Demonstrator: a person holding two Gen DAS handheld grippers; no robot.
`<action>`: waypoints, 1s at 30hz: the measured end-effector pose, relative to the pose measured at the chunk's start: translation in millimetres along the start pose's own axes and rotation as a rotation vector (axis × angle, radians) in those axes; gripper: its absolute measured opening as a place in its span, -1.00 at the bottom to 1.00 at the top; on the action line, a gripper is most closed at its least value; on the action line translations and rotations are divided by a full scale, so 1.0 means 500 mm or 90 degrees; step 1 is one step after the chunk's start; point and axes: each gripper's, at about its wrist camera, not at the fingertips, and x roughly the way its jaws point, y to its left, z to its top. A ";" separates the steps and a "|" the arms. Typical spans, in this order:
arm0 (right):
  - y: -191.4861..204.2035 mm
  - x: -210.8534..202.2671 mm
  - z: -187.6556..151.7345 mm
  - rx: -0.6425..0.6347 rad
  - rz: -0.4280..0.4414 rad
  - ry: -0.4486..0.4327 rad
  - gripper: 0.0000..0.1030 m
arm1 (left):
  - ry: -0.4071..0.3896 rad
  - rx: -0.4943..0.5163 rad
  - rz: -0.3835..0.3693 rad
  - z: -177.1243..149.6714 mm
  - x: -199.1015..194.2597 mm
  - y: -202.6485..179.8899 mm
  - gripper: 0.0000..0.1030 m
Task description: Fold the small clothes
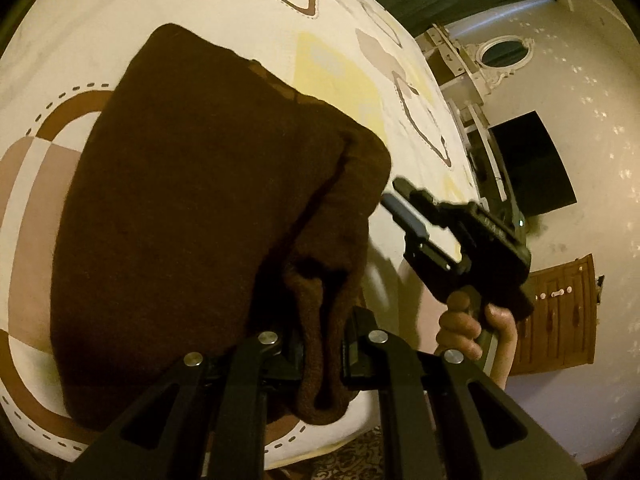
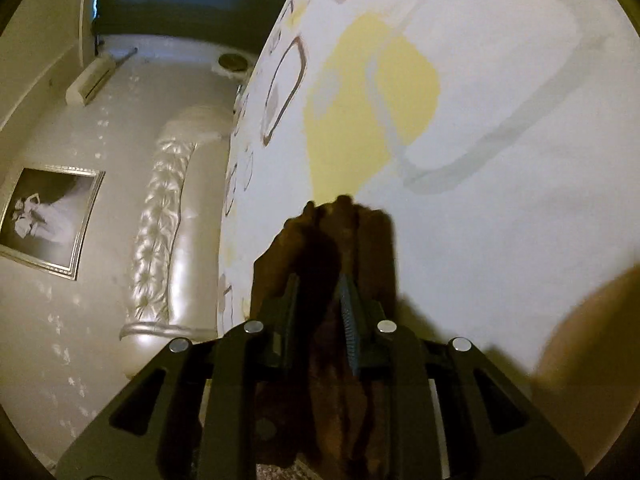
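- Already doubled over, the dark brown knitted garment lies on the patterned white bedsheet.
- Left gripper is clenched on a bunched edge.
- Right gripper hangs beside the cloth, empty in that view; its own camera shows brown fabric between slack jaws.
- Next, probably: regrip that edge, carry it across.

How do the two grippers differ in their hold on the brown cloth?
The left gripper is clamped on a bunched fold of the brown cloth; the right gripper's jaws stand apart, not pressing it. The left is at its near edge, the right at its side.
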 end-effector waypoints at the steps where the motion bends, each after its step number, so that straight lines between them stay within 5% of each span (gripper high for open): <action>1: -0.002 0.002 -0.005 -0.008 -0.009 0.005 -0.59 | 0.000 -0.001 -0.003 0.000 0.000 -0.001 -0.77; 7: 0.009 0.062 0.001 -0.037 -0.050 0.042 -0.59 | -0.001 0.001 0.002 0.001 0.004 -0.011 -0.77; 8: 0.008 0.075 0.007 -0.032 -0.047 0.049 -0.65 | -0.001 0.003 0.004 0.001 0.005 -0.013 -0.77; 9: 0.011 0.083 0.012 -0.035 -0.057 0.051 -0.96 | -0.001 0.005 0.006 0.005 0.008 -0.016 -0.77; 16: -0.015 0.038 0.036 -0.041 -0.168 -0.027 -0.99 | 0.000 0.027 0.019 -0.002 0.022 -0.029 -0.77; 20: -0.029 0.006 0.022 0.019 -0.092 -0.047 -0.84 | 0.002 0.028 0.021 -0.002 0.029 -0.027 -0.76; 22: 0.000 0.007 -0.003 0.016 -0.014 -0.021 -0.52 | 0.003 0.028 0.020 0.001 0.032 -0.028 -0.76; 23: 0.009 0.014 -0.011 0.017 0.008 0.003 -0.12 | 0.003 0.028 0.020 0.002 0.033 -0.029 -0.76; 24: 0.021 0.033 -0.022 0.021 0.028 0.039 0.07 | 0.003 0.028 0.020 0.003 0.033 -0.029 -0.76; 30: 0.050 0.093 -0.045 0.045 0.024 0.113 0.18 | 0.000 0.006 -0.004 0.010 0.015 -0.022 -0.77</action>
